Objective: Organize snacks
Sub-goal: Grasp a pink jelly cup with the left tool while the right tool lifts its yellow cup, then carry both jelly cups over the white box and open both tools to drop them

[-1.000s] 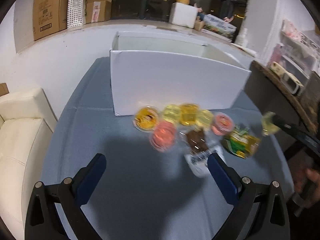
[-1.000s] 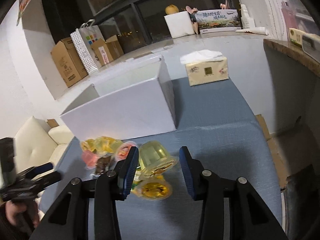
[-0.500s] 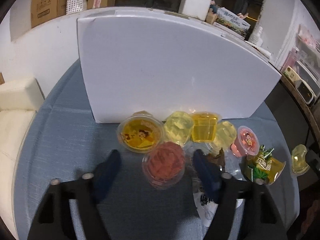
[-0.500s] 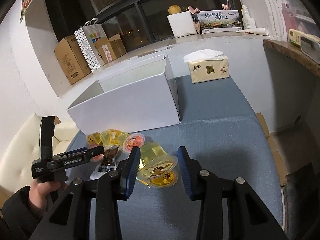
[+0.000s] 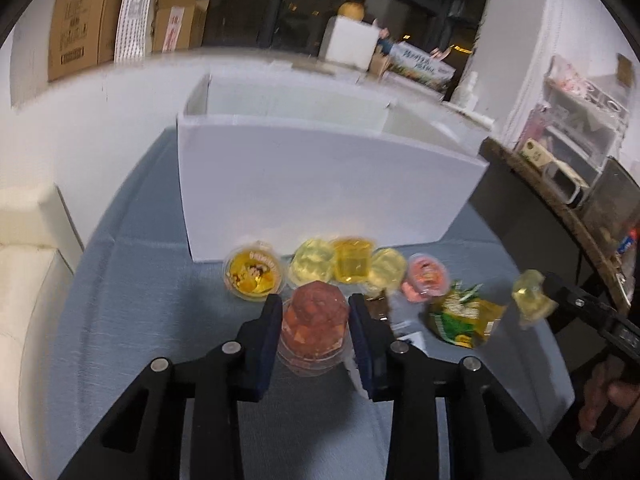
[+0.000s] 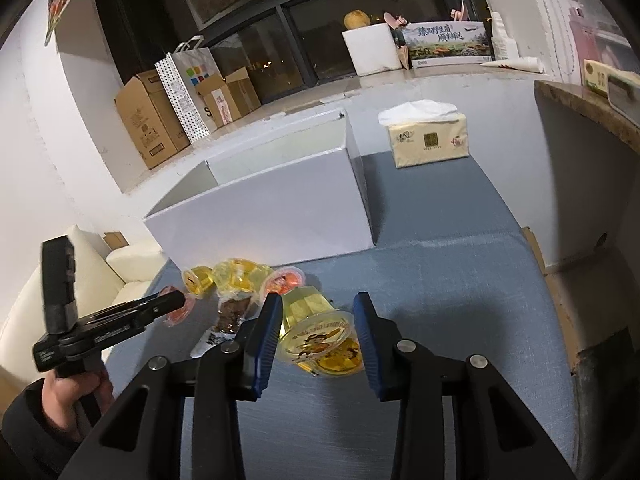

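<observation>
The left gripper (image 5: 314,322) clamps the red jelly cup (image 5: 315,316), ready for the white box (image 5: 320,184). The right gripper (image 6: 318,330) grips a yellow jelly cup (image 6: 316,334) clear of the table, likewise awaiting boxing.

A lived-in home room at night: a cream sofa (image 6: 100,264) beside a blue-clothed table (image 6: 460,248), cardboard boxes (image 6: 152,120) and a paper gift bag (image 6: 188,88) lined along a dark window's (image 6: 280,28) sill, tissue pack (image 6: 430,140) at the table's far edge.
</observation>
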Available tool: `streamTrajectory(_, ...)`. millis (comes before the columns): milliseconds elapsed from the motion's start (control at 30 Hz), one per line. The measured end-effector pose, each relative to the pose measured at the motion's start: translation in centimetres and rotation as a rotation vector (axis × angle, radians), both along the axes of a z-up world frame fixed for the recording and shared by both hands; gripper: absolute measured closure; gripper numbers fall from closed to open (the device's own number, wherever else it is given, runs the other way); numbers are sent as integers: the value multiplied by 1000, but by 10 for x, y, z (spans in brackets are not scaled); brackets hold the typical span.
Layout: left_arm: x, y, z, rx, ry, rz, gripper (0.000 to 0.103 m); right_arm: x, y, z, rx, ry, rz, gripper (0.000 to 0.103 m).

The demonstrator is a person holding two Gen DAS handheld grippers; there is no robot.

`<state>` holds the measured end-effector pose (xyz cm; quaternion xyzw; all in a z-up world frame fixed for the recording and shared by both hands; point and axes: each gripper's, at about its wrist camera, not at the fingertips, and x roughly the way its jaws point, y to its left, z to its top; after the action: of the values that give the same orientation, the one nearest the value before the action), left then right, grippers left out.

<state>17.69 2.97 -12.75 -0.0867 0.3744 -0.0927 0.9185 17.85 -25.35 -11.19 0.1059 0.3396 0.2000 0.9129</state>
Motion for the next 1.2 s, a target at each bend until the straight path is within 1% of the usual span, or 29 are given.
streamTrajectory(33,-4,1,6,5,-19,-6,65,-1,2,3,-2,-8,5,64)
streamTrajectory(67,-8,0,13,7,-35,-10,65,-1,4,6,-2,-16,10,78)
streamTrajectory(100,-12,0,20,4,-51,-15,65,0,6,9,-3,-20,15,94)
streamTrajectory(133,-14,0,28,3,-71,-21,65,1,10,13,-9,-27,12,101)
streamTrajectory(200,-13,-1,43,17,-103,-29,65,4,16,17,-26,-33,31,101)
streamTrajectory(233,-9,-1,46,18,-109,-32,65,7,22,16,-58,-30,37,101)
streamTrajectory(300,-7,1,47,-12,-103,-33,65,7,23,12,-57,-15,48,101)
streamTrajectory(333,-9,3,47,-13,-103,-29,65,6,21,11,-50,-14,44,97)
streamTrajectory(400,-11,4,44,-2,-110,-19,65,-1,18,6,-55,-10,25,61)
streamTrajectory(433,-12,6,42,-7,-102,-23,65,-6,19,2,-56,-9,38,16)
streamTrajectory(467,-12,6,38,-14,-89,-25,65,-14,22,-4,-61,-11,53,1)
streamTrajectory(600,-12,6,32,-29,-81,-27,65,-29,44,-30,-100,25,78,1)
streamTrajectory(700,-17,5,33,-23,-85,-44,65,-29,60,-52,-127,76,101,3)
streamTrajectory(733,-19,4,34,-19,-89,-50,65,-28,61,-56,-129,85,100,6)
streamTrajectory(800,-22,2,35,-12,-93,-55,65,-25,61,-64,-136,102,96,16)
streamTrajectory(867,-22,3,36,-17,-94,-57,65,-21,62,-70,-137,129,108,46)
streamTrajectory(900,-22,3,36,-17,-93,-59,65,-22,63,-69,-147,115,96,53)
streamTrajectory(933,-23,2,36,-18,-92,-60,65,-21,61,-69,-132,129,108,62)
streamTrajectory(1000,-24,2,37,-23,-94,-65,65,-22,57,-67,-106,139,115,63)
streamTrajectory(1067,-25,1,40,-21,-101,-68,65,-26,56,-56,-113,101,116,66)
streamTrajectory(1200,-25,1,52,-17,-125,-74,65,-30,55,-21,-101,19,122,67)
